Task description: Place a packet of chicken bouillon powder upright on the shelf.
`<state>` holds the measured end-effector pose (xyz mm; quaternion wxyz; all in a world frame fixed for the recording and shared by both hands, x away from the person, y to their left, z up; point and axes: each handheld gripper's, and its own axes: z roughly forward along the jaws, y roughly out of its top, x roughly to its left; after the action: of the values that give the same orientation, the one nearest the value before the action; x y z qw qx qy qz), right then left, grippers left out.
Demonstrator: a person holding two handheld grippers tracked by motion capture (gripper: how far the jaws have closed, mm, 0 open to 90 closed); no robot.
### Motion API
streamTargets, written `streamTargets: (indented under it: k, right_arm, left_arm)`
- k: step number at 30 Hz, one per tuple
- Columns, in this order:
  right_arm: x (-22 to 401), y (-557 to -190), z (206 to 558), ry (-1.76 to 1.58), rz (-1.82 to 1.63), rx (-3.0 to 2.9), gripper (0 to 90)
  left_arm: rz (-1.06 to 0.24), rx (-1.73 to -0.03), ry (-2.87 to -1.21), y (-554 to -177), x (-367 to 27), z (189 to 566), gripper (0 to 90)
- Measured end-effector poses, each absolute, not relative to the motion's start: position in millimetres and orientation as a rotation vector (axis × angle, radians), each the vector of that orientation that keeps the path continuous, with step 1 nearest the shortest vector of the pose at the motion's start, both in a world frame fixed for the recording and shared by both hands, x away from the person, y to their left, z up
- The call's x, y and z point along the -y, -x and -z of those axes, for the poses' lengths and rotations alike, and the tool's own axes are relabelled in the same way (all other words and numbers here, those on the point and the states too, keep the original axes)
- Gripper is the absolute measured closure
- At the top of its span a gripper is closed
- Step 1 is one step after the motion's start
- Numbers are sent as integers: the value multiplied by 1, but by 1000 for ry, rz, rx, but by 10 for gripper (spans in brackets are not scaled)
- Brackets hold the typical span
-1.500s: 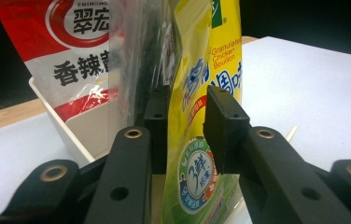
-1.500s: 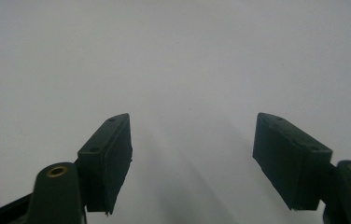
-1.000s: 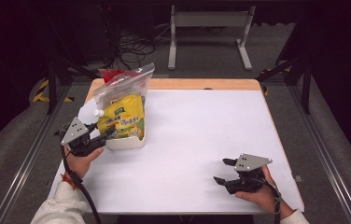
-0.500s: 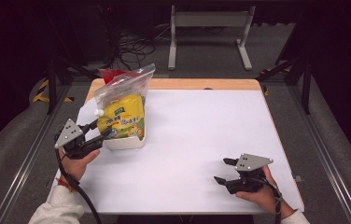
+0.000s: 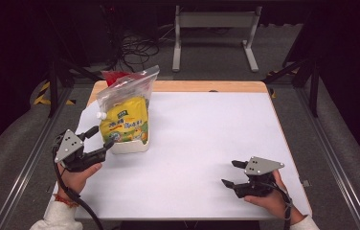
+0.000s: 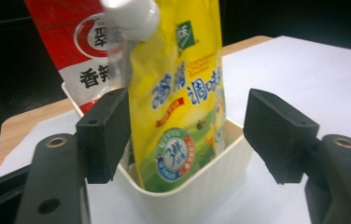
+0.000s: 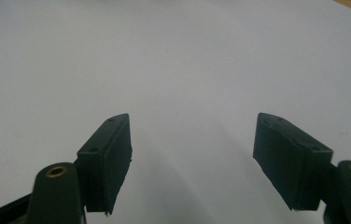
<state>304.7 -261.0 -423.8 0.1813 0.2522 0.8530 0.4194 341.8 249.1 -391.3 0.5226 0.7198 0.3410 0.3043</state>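
Left gripper [image 5: 100,140] at the near-left part of the white table [image 5: 207,143], jaws spread wide and pressing on nothing; they have just been opening. Straight ahead of it, just beyond the jaw tips, stands a cream ribbed tub [image 6: 197,186]; in the left gripper view its near corner falls between the two jaws, whether a pad touches its wall cannot be told. Upright in the tub: a yellow spouted pouch [image 6: 183,107] with a white screw cap [image 6: 134,16], tilted slightly, and behind it a red-and-white packet [image 6: 80,51]. In the high view a clear plastic bag [image 5: 130,88] rises over both, directly ahead of the left gripper. Right gripper [image 5: 230,173] rests low at the near-right of the table, well apart from the tub, jaws open with bare tabletop between them, held in the person's right hand [image 5: 266,199]
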Motion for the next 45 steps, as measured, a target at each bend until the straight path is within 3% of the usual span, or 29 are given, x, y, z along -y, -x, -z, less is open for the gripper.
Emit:
streamTargets:
  k: [19,45]
  right_arm:
    - [271,-301,419,-712,-1182,-2366,200]
    - [302,-282,431,-784,-1048,-2302,116]
  left_arm:
    - [-643,-750,-1810,-309,-214,401,195]
    - [-454,-587,-2116,-302,-150,443,108]
